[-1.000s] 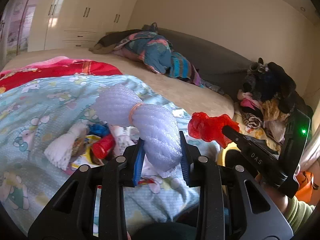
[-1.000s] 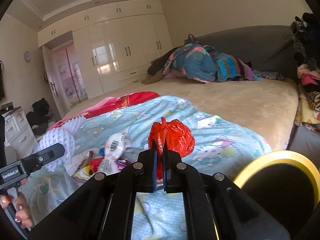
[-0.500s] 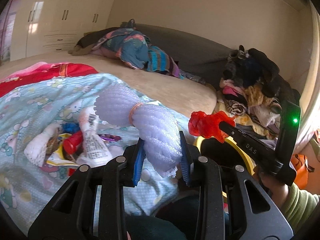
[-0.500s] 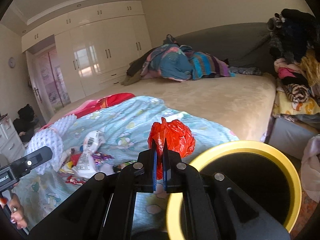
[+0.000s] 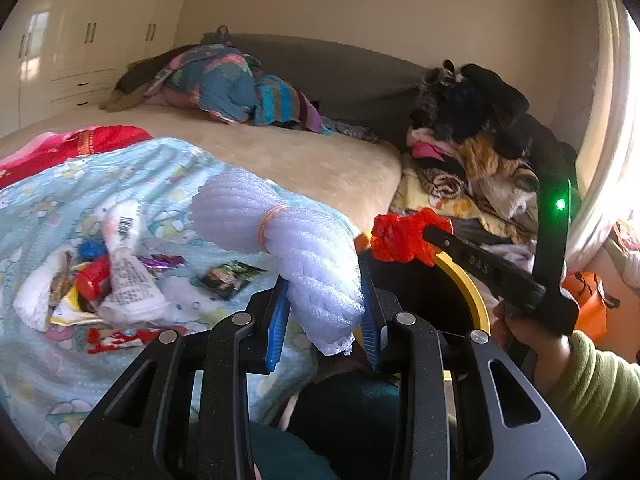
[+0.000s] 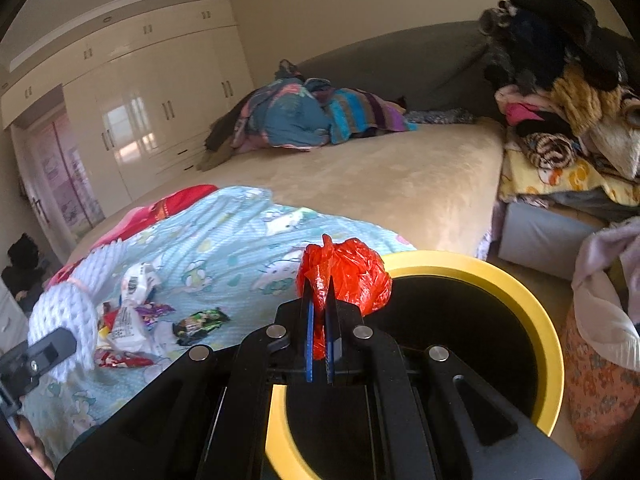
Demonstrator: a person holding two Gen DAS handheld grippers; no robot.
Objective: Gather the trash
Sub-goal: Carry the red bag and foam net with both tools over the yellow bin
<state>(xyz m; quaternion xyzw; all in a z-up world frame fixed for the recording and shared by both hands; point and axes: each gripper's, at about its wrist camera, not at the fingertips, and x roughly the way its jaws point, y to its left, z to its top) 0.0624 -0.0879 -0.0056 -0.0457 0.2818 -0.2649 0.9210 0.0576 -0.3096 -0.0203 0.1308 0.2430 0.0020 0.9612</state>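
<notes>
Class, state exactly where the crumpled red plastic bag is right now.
In the right wrist view the red plastic bag is pinched in the right gripper, just over the near-left rim of the yellow-rimmed bin beside the bed.

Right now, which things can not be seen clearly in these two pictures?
- Bin inside: both views, dark; contents unknown.
- Bin's near rim: right view, hidden behind right tool.
- Wrappers print: left view, too small.
- Foam net: right view, partly behind left tool.
</notes>
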